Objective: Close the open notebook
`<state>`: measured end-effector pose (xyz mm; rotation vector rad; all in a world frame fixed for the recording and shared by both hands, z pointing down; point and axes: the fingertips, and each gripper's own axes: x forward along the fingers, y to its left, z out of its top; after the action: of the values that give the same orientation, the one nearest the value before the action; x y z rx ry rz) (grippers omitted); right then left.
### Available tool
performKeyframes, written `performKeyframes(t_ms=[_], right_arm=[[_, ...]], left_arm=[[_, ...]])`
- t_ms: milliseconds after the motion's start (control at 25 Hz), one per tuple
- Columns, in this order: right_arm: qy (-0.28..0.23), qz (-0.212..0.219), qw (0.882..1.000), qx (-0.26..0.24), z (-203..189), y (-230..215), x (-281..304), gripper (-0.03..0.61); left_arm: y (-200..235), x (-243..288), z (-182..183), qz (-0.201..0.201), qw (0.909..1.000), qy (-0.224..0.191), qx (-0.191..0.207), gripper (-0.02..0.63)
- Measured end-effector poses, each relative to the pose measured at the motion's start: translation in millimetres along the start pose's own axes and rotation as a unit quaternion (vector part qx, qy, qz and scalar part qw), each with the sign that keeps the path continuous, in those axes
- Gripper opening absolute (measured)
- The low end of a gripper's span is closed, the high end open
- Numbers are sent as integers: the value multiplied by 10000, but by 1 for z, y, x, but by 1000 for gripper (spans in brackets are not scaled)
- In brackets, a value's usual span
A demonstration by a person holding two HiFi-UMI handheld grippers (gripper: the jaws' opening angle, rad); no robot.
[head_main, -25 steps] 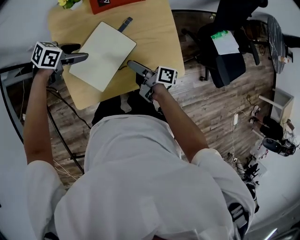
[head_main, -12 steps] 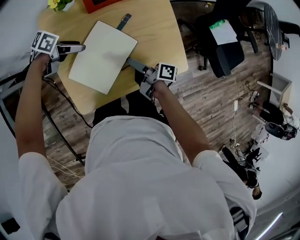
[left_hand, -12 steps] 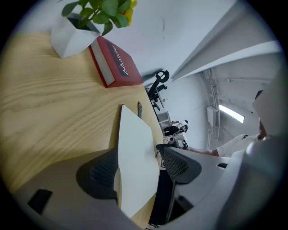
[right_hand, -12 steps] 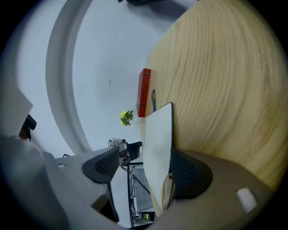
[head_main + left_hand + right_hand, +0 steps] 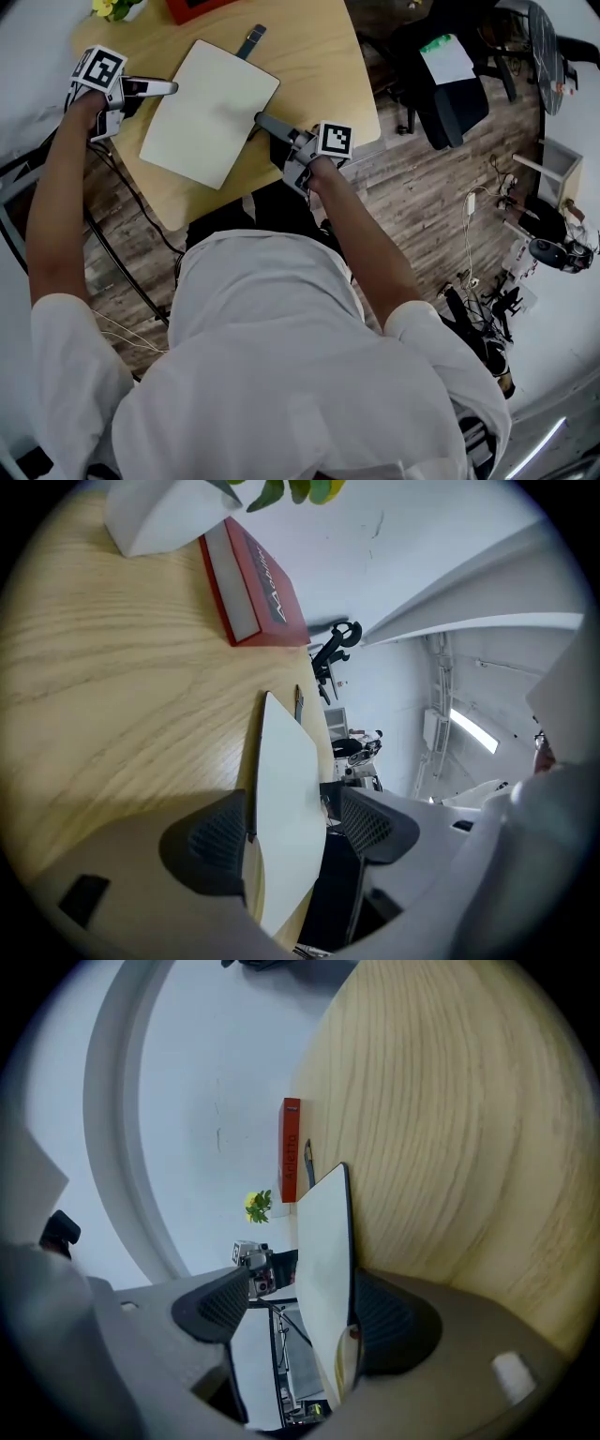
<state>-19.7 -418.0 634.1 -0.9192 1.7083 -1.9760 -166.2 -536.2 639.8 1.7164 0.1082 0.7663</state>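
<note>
The notebook lies flat on the round wooden table with its plain white cover up, and no open pages show. My left gripper is at its left edge with the jaws wide. In the left gripper view the cover runs between the pads, close beside one and clear of the other. My right gripper sits at the notebook's right edge, open. In the right gripper view the notebook stands between the jaws, one pad right beside it and the other well apart.
A red book and a small potted plant sit at the table's far side. A dark strap lies beside the notebook's far corner. A black office chair stands to the right on the wood floor.
My left gripper has dropped and moved in to the notebook's left edge. The right gripper has barely shifted. The notebook lies as before.
</note>
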Motion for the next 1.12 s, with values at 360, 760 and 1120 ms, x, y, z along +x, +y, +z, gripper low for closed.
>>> performKeyframes(t_ms=[360,760,1120], right_arm=[[124,-119,9998,-66,-1,-3,-1,304],[128,-346,9992,-151,-4,-14,11,172],[230,-413,9950,-884,-2,-3,12,109]], left_arm=[[-4,14,-1,-238,9996,105,-135,289],[18,8,-5,133,9997,222,-1,177],[20,1,-8,394,9982,14,443,87]])
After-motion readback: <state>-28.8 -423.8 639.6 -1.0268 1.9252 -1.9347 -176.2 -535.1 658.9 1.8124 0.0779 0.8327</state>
